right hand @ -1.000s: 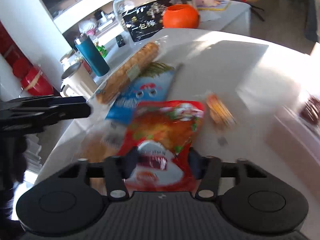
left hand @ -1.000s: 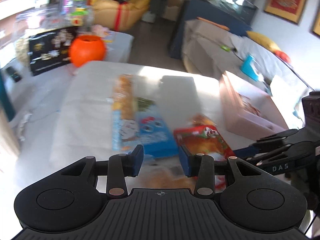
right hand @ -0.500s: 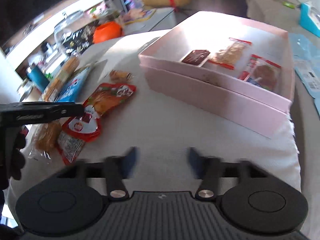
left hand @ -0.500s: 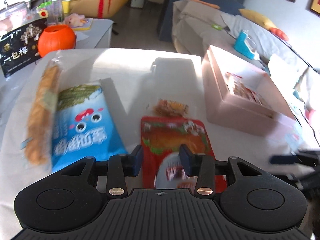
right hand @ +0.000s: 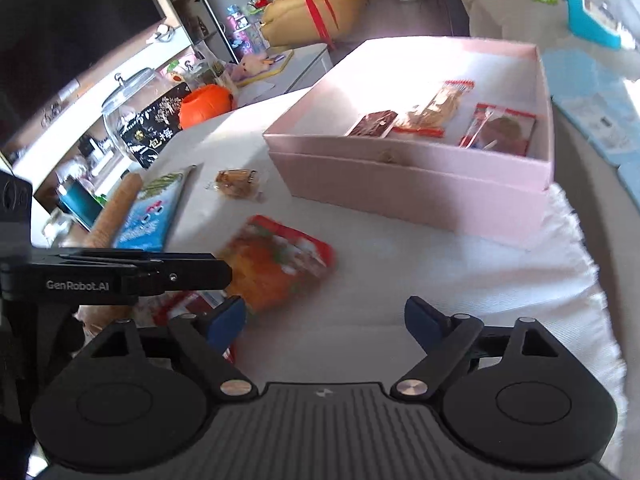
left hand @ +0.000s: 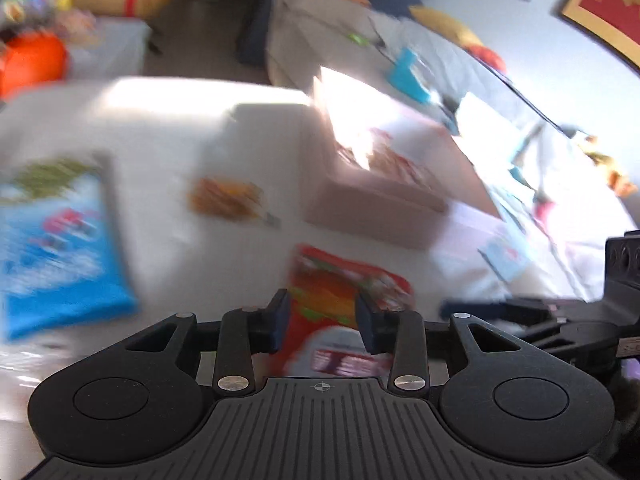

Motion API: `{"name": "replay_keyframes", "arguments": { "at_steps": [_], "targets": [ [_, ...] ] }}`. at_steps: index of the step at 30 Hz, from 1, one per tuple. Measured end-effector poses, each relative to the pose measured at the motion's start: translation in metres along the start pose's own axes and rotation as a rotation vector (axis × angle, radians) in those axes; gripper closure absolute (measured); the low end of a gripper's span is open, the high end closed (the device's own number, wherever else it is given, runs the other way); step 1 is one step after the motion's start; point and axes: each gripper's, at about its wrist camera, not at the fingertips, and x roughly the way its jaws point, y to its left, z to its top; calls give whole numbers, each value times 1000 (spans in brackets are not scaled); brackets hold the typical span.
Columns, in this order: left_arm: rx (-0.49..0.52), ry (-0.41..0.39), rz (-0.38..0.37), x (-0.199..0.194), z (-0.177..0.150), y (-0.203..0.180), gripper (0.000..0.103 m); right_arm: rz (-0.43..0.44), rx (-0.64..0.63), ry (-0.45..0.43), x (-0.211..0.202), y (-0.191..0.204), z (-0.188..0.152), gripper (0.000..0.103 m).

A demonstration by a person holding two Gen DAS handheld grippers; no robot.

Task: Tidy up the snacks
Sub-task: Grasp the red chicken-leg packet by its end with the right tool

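On white cloth, glossy red-orange snack pouch

Snack pouch on table, box behind it w/ prob. three packets inside.

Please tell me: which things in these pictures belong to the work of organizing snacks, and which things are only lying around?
Belong to the job:
- pink box, some packets already inside
- red snack bag, between the left gripper jaws
- blue snack bag
- small orange snack packet
- long biscuit pack

Just lying about:
- orange pumpkin bucket
- glass jar
- teal bottle
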Motion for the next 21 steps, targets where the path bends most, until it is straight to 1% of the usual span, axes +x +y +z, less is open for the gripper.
{"name": "replay_keyframes", "arguments": {
  "at_steps": [1, 2, 4, 5, 6, 8, 11, 13, 15, 17, 18, 19, 21],
  "targets": [
    [15, -23, 47, -9, -1, 2, 64, 3, 16, 20, 6, 4, 1, 12],
    [30, -40, 96, -17, -2, 4, 64, -11, 21, 17, 9, 9, 2, 4],
    [45, -51, 166, -31, -8, 8, 64, -34, 24, 26, 18, 25, 4, 2],
    [43, -49, 185, -37, -10, 10, 64, -46, 22, 33, 24, 33, 7, 0],
    [37, -45, 196, -43, -13, 14, 64, -66, 20, 35, 30, 41, 9, 0],
    [20, -45, 216, -54, -20, 21, 64, -127, 3, 31, 41, 58, 13, 0],
    [-12, -67, 265, -71, -27, 32, 64, -235, -90, 22, 61, 83, 14, 0],
    [-45, -107, 311, -85, -29, 42, 64, -291, -159, -3, 69, 94, 9, 0],
    [-86, -156, 365, -100, -31, 57, 64, -298, -205, -27, 71, 96, 5, 0],
    [-148, -192, 417, -110, -32, 71, 64, -265, -232, -17, 67, 91, 4, 0],
    [-178, -195, 426, -112, -32, 77, 64, -256, -248, -9, 64, 88, 3, 0],
    [-201, -186, 415, -114, -34, 82, 64, -249, -257, -7, 60, 80, 2, 0],
    [-218, -147, 336, -112, -38, 83, 64, -248, -271, -12, 49, 69, -4, 0]
  ]
}}
